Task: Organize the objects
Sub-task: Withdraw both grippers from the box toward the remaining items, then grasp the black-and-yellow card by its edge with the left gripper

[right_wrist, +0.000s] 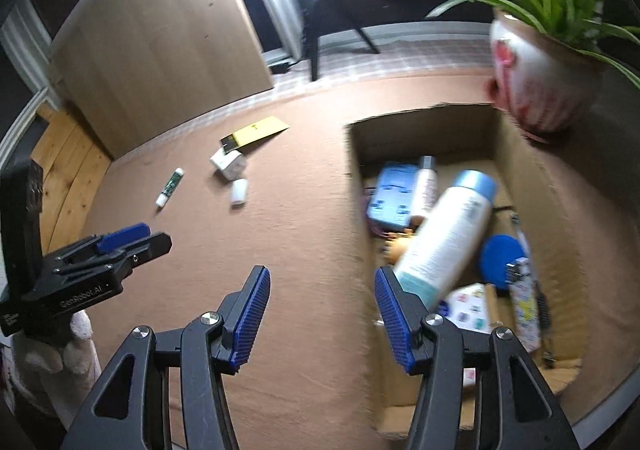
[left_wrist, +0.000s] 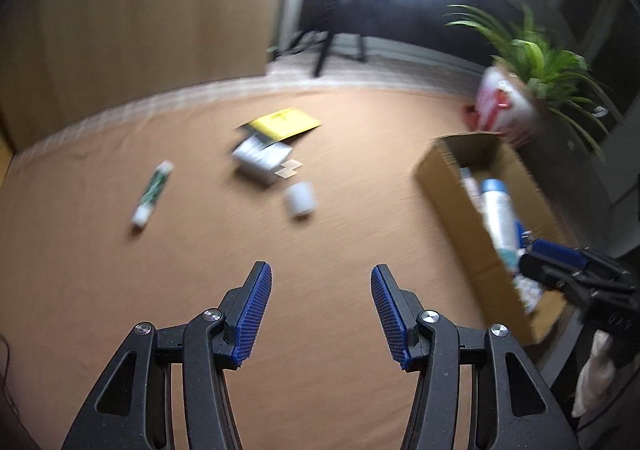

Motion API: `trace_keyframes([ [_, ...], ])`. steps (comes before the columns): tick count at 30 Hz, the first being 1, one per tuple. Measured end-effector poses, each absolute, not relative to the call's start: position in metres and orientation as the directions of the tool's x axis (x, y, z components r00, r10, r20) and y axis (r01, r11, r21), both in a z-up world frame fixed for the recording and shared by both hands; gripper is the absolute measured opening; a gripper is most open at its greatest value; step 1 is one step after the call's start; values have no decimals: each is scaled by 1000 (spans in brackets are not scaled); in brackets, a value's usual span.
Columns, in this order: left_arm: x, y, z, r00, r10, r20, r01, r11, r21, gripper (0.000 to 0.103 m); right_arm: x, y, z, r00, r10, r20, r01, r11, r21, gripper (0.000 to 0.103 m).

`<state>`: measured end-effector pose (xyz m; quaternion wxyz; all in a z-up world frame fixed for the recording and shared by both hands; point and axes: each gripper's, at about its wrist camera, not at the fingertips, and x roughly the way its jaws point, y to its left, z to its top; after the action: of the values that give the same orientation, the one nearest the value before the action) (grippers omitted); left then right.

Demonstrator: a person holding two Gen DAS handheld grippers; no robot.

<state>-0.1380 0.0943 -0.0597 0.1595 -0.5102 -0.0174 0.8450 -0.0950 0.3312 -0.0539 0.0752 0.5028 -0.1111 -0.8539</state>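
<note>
Cardboard box (right_wrist: 520, 154) sits open at the right end of the brown tabletop (right_wrist: 304, 250), right in front of a potted plant (right_wrist: 540, 82). Only the right wrist view really looks down inside: a big white bottle with a blue cap (right_wrist: 444, 234) lying across a blue packet (right_wrist: 390, 194), a blue disc (right_wrist: 500, 258) and other bits too blurry to name. From the left wrist view you mostly get the box's side wall.

Loose stuff well left of the box: a green-and-white tube (left_wrist: 152, 190), a white box (left_wrist: 260, 162) partly on a yellow packet (left_wrist: 286, 122), and a small white cylinder (left_wrist: 300, 200), which is sharper in the right view.

Left gripper (left_wrist: 321, 314) has its jaws apart with nothing between them, over bare table. Right gripper (right_wrist: 322, 316) likewise, empty, by the box's left edge.
</note>
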Motion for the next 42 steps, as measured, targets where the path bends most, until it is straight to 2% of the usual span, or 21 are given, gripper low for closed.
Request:
trace_keyframes([
  [9,-155,32,-86,-410,261,-874,-148,-964,-219,56,-134,289,-72,-429,-304,-851,67,-950,306,51],
  [17,-211,33,-87,-415,284,-864,-132,-959,-252,56,-163,265,-85,-404,-325,-855,89,-944,317,51],
  [25,-286,61,-93,-389,287,-876,-155,-957,-244,56,-174,258,-97,-382,-347,-857,76,-936,345,51],
  [28,-314,77,-98,-360,303,-882,-171,-951,-256,62,-173,260,-99,-380,-346,-858,68,-935,348,51],
  [31,-341,100,-109,-326,293,-899,-191,-952,-241,63,-171,264,-98,-380,-346,-858,61,-935,350,51],
  [35,-364,124,-126,-286,246,-926,-223,-957,-185,64,-167,272,-94,-387,-346,-855,57,-934,353,51],
  [37,-369,135,-132,-287,219,-933,-256,-956,-146,72,-166,277,-92,-389,-349,-852,54,-932,357,51],
  [42,-374,145,-138,-297,180,-938,-282,-955,-93,72,-165,280,-90,-393,-351,-850,52,-931,361,51],
])
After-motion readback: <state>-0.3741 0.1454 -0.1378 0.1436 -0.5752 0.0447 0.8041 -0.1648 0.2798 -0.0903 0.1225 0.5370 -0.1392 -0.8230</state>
